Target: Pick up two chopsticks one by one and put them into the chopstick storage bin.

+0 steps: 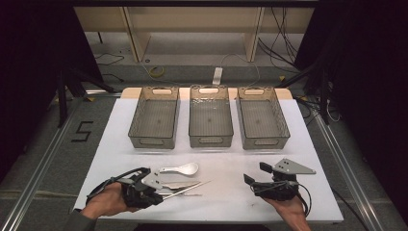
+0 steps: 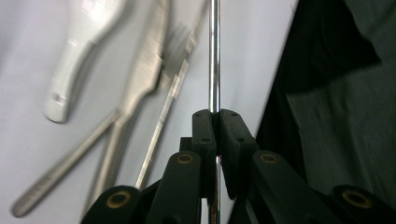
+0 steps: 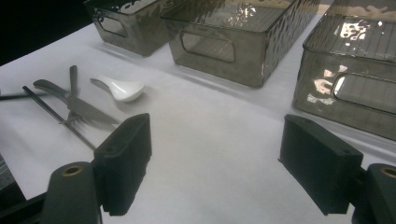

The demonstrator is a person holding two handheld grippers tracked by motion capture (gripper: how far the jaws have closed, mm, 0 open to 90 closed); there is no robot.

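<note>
Left gripper [image 2: 216,114] jaws pinched on a thin steel rod [image 2: 214,56], likely a chopstick, running to 12 o'clock over the tabletop [image 2: 28,154]. Judged light, stiff, slick: grip mid-shaft. Right gripper [image 3: 215,163] jaws wide, empty. Spoon [image 2: 77,60] at 10 o'clock

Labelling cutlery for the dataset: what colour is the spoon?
White, glossy. The spoon shows best in the right gripper view, lying beside the metal knife.

Both grippers [image 1: 252,182] are built in black, with brass-ringed pivots. Grey three-cornered plates [image 1: 291,167] and black cables [image 1: 304,197] are carried.
</note>
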